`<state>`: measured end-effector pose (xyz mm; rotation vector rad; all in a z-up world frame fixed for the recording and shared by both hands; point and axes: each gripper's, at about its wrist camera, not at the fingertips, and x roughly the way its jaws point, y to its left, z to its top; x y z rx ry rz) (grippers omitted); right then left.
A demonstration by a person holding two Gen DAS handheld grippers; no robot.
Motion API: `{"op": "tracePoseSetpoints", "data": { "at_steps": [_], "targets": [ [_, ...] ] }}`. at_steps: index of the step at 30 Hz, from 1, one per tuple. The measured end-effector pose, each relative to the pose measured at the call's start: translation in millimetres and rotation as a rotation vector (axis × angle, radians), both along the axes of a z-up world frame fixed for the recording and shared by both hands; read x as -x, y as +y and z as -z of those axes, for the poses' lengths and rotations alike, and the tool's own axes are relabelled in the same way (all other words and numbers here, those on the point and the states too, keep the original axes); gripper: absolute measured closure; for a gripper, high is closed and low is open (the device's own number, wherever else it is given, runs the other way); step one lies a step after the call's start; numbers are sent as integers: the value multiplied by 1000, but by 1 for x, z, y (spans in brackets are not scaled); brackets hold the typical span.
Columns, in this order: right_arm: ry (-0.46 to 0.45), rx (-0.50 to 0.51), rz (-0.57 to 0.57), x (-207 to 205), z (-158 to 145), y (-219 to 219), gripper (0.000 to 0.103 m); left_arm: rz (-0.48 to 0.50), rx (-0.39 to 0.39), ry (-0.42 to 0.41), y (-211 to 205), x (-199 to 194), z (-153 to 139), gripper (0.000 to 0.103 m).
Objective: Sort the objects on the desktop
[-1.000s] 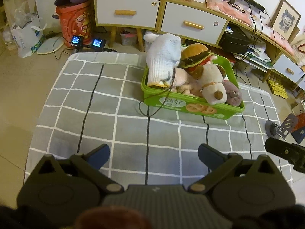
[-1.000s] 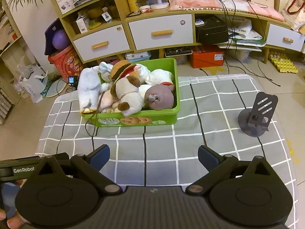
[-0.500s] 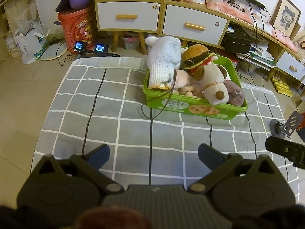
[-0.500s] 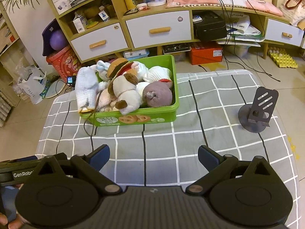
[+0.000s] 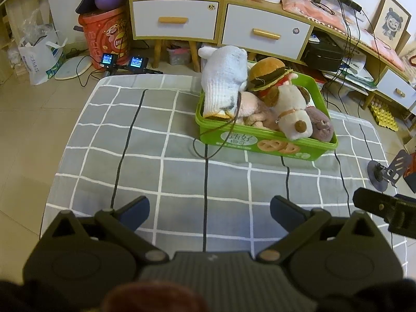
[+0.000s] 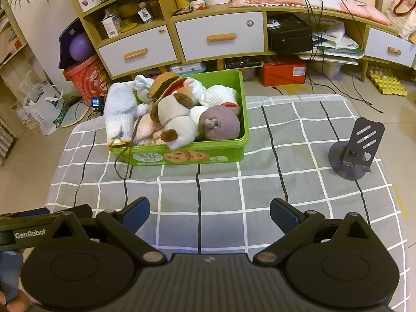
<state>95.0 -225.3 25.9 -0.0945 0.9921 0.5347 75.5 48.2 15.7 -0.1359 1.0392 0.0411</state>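
Observation:
A green bin (image 5: 267, 148) (image 6: 182, 156) stands on the grey checked tablecloth (image 5: 161, 156) (image 6: 260, 182) and is piled with several plush toys: a pale blue one (image 5: 223, 85) (image 6: 119, 111), a burger (image 5: 267, 72) (image 6: 166, 83), a white-and-brown dog (image 5: 293, 109) (image 6: 176, 122) and a mauve one (image 5: 322, 127) (image 6: 218, 124). A thin brown cord (image 5: 208, 153) hangs out over the bin's front. My left gripper (image 5: 209, 209) is open and empty, well short of the bin. My right gripper (image 6: 209, 209) is open and empty too, near the table's front.
A dark phone stand (image 6: 356, 150) (image 5: 390, 171) sits at the table's right. Behind the table stands a low cabinet with white drawers (image 6: 218, 36) (image 5: 174, 20), cluttered with boxes and cables. A red drum (image 5: 106, 36) and small lit screens (image 5: 122, 62) are on the floor.
Both grippers have drawn back and risen a little, so more of the table and room shows. Both stay open and empty. Nothing on the table has moved.

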Motion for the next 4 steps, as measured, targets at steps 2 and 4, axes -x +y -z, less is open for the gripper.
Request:
{"op": "tracePoseSetpoints", "data": {
  "at_steps": [2,4],
  "targets": [
    [1,-1,-1,0,0,0,3,4,-6,0,-1,1,0,1],
    [2,0,0,0,0,-1,3,9,-6,6,-1,1,2,1]
  ]
}}
